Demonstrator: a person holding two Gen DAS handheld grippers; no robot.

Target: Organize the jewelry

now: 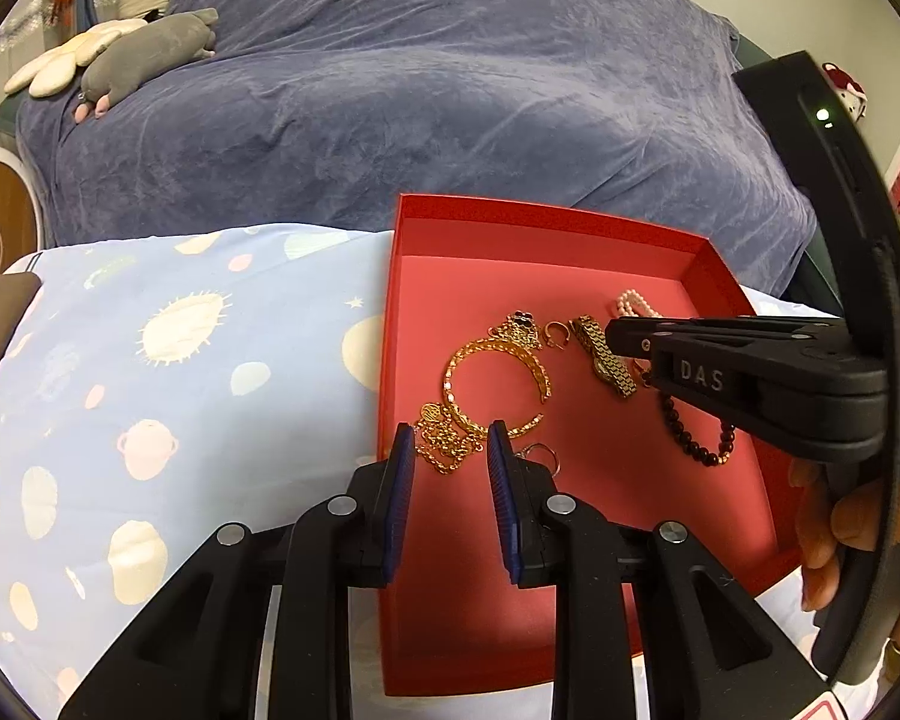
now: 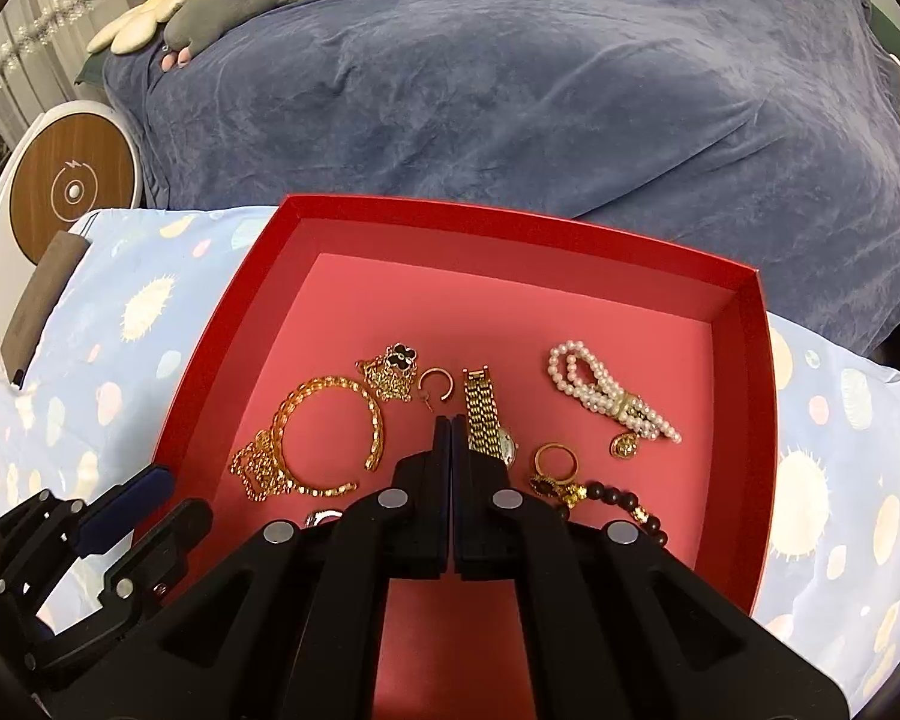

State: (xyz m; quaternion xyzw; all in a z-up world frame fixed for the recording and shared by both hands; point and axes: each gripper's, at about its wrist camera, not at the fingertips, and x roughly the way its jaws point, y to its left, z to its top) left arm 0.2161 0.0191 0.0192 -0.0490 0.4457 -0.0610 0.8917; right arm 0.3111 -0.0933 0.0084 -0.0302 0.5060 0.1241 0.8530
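1. Nearest the left wrist camera, the left hand-held gripper (image 1: 450, 444) is released, its blue pads (image 1: 401, 468) parted with nothing between them, tips hanging over the near-left part of the red box (image 1: 570, 222).
2. Just ahead of those tips lies the gold chain necklace (image 1: 492, 378), a loose ring with a bunched tangle at its near end; a small silver ring (image 1: 540, 456) sits just right of the right pad.
3. Seen from its own camera, the right hand-held gripper (image 2: 452, 420) is clenched, jaws pressed together and apparently empty, tips almost touching the gold watch (image 2: 486, 414).
4. Right of it lie a gold ring (image 2: 555, 462) and a dark bead bracelet (image 2: 624, 504); further right, a pearl bracelet (image 2: 606, 399); ahead and left, a small hoop (image 2: 435, 387) and a clover pendant (image 2: 402, 355).
5. Handling, as I judge it: chains are light, limp and snag-prone, so pinch a single strand away from the tangle. The watch is stiffer; take its band across the width. Rings are small and slippery; grip the band edge-on.
6. Everything rests in the box on a patterned quilt (image 1: 150, 390).
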